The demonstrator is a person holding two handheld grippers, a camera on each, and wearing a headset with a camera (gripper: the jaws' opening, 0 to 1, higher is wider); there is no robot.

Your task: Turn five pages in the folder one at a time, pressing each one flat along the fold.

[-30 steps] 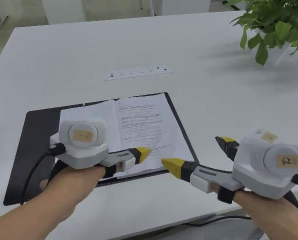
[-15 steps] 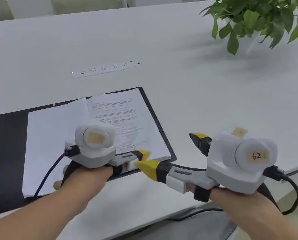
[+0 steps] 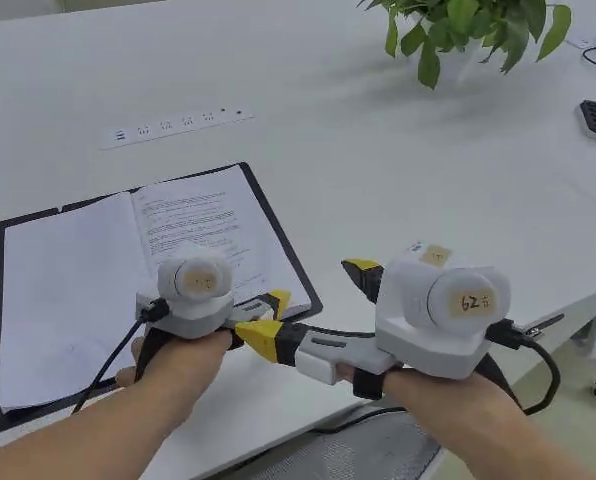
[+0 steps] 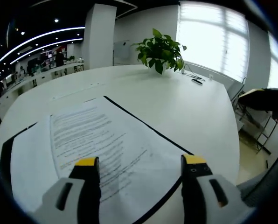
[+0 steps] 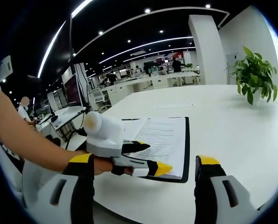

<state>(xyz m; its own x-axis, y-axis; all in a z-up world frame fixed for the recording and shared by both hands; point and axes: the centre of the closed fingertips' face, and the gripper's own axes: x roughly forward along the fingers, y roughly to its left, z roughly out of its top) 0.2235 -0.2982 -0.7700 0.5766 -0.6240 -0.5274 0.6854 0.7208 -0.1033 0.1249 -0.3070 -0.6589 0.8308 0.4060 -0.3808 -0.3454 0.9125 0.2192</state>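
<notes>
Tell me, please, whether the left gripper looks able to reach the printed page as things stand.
Probably yes: the left gripper is open, its jaws right over the printed page at its near edge, with nothing between them and the paper.

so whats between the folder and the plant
Nothing: bare white table runs from the folder to the plant, plain in the head view and the left gripper view.

A wide white bench (image 3: 398,170) carries a leafy green plant (image 3: 468,30) at its far edge, a flush socket strip (image 3: 173,125) and a small black adapter (image 3: 595,118). Beyond it are a bright window (image 4: 213,42) and a white pillar (image 4: 99,37). Curved light strips (image 5: 143,44) cross a dark ceiling (image 5: 129,21) above distant rows of desks (image 5: 148,81).
</notes>
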